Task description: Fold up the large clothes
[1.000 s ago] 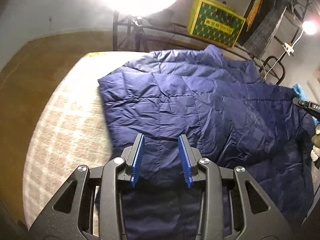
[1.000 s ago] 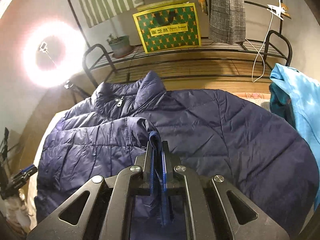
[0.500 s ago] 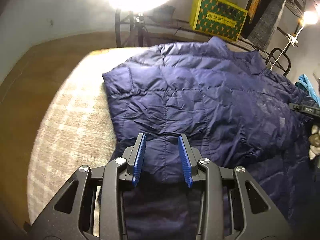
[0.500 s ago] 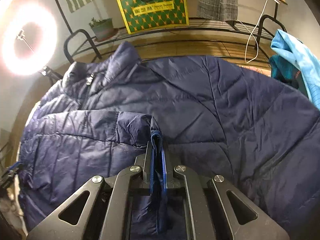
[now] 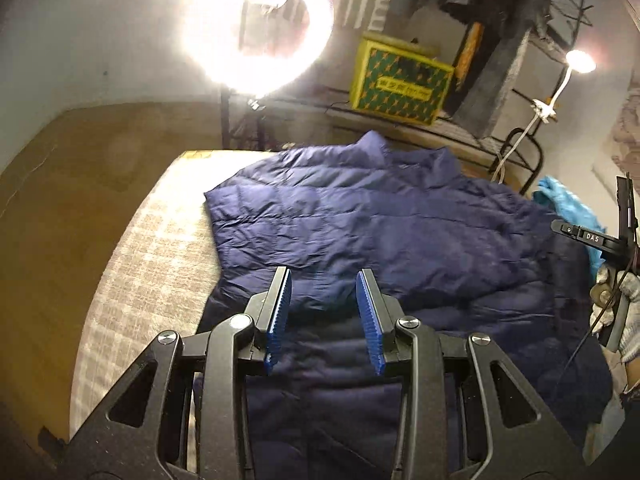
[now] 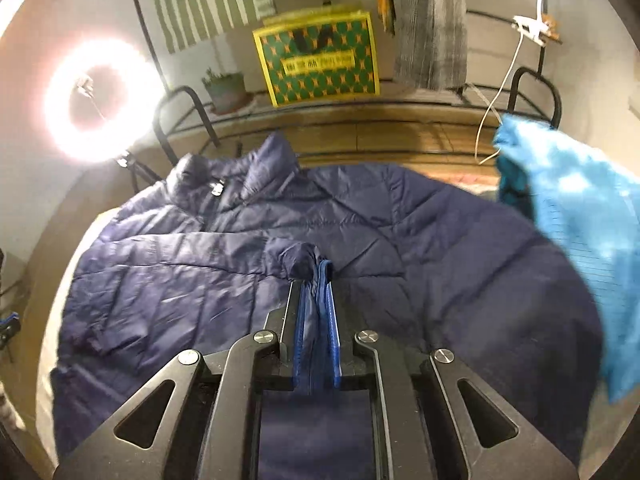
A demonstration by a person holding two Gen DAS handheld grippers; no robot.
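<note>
A beige checked bed (image 5: 152,240) carries a large navy quilted jacket (image 5: 380,224), spread across most of it with the collar toward the far metal rack (image 6: 400,92). One sleeve (image 6: 180,264) lies folded across the jacket's front. A turquoise garment (image 6: 572,216) lies at the jacket's right edge. On the rack stands a yellow-and-green box (image 6: 320,64), and a ring light (image 6: 100,100) glows to the left. The right gripper (image 6: 316,284) has the sleeve's cuff (image 6: 304,260) between its blue pads; its jaws have just been opening slightly, though the fabric still sits pinched between them. The left gripper (image 5: 323,280) hovers above the jacket's hem, jaws apart and holding nothing.
</note>
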